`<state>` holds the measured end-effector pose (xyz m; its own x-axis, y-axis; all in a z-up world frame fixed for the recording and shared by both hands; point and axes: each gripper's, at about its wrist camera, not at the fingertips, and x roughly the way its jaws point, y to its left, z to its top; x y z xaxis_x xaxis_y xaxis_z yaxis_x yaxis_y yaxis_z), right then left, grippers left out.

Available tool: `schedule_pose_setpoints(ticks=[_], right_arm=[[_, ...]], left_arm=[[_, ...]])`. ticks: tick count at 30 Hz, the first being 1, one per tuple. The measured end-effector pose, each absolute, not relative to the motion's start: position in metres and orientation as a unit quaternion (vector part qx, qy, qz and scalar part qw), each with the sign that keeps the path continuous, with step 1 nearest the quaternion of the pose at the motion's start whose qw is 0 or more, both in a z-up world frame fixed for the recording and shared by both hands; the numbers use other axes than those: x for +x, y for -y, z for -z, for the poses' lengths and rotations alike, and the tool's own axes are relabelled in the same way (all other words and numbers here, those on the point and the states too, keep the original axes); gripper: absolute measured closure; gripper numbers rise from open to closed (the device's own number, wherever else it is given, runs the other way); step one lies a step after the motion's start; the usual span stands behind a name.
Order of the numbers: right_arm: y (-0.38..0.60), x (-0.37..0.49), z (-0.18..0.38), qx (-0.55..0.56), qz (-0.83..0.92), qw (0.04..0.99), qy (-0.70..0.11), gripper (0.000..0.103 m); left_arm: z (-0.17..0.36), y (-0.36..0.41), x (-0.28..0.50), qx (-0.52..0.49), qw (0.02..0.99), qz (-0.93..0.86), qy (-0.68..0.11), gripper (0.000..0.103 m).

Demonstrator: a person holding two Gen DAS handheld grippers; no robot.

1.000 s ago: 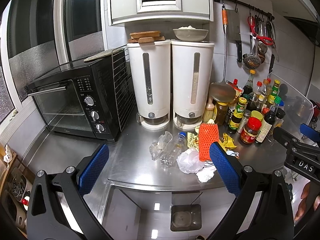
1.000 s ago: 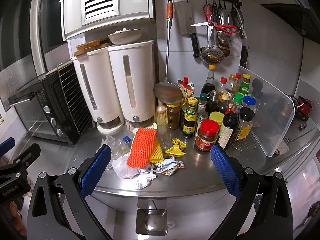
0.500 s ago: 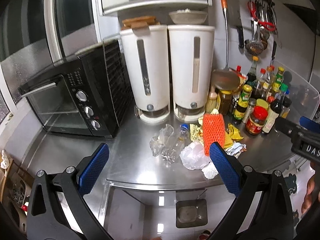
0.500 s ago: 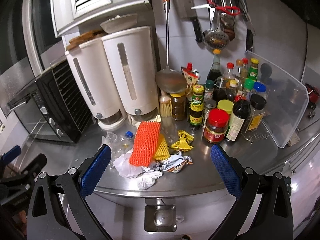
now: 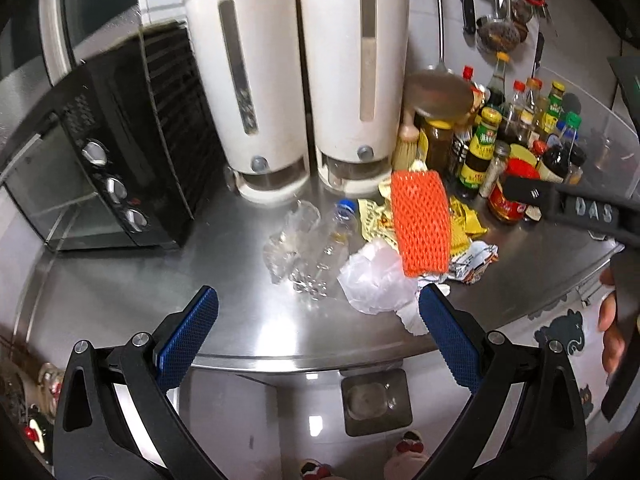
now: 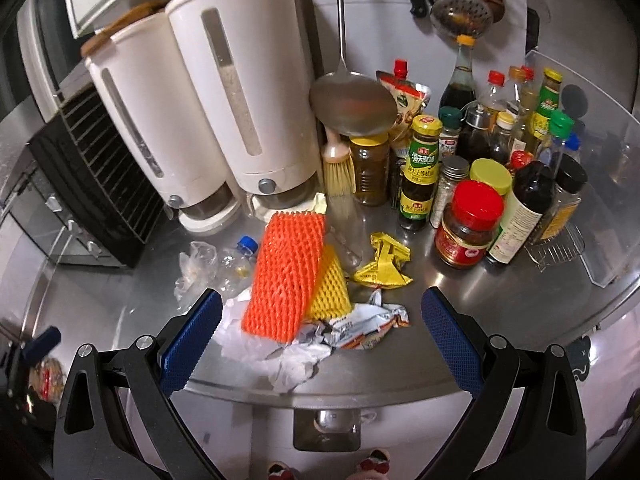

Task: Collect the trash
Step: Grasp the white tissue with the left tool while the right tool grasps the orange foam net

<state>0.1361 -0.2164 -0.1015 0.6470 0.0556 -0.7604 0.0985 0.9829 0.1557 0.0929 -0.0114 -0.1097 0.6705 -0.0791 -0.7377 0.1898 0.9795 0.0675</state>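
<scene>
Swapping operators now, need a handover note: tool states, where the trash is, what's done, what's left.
Left tool: open, empty, above the counter's front edge.
Right tool: open, empty, facing the pile.
Trash, all on the steel counter: orange foam net lying over the yellow foam net, yellow wrapper, foil packet, white tissue, clear bottle, clear plastic wrap.
Done: nothing collected.
Left: every piece; no bin visible.

Foam net (image 6: 286, 276) atop trash pile (image 6: 344, 328), bottle (image 6: 234, 260) left.
</scene>
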Motion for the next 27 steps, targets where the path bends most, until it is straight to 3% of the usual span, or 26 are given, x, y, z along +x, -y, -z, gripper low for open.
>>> schedule_pose_setpoints(ticks=[8, 13, 19, 22, 27], right_arm=[[0.206, 0.184, 0.135, 0.099, -0.021, 0.880, -0.464, 0.004], [0.203, 0.206, 0.155, 0.116, -0.040, 0.867, -0.483, 0.011], [0.194, 0.231, 0.174, 0.111, -0.052, 0.853, -0.507, 0.030], [0.192, 0.241, 0.184, 0.106, -0.051, 0.845, -0.521, 0.038], [0.192, 0.249, 0.194, 0.102, -0.057, 0.836, -0.537, 0.065]], left_arm=[[0.155, 0.026, 0.117, 0.079, 0.886, 0.112, -0.443, 0.008], [0.186, 0.038, 0.135, 0.067, 0.868, 0.139, -0.472, 0.020], [0.210, 0.056, 0.155, 0.066, 0.856, 0.160, -0.486, 0.031], [0.221, 0.061, 0.166, 0.061, 0.848, 0.167, -0.500, 0.042], [0.235, 0.063, 0.179, 0.050, 0.835, 0.179, -0.518, 0.061]])
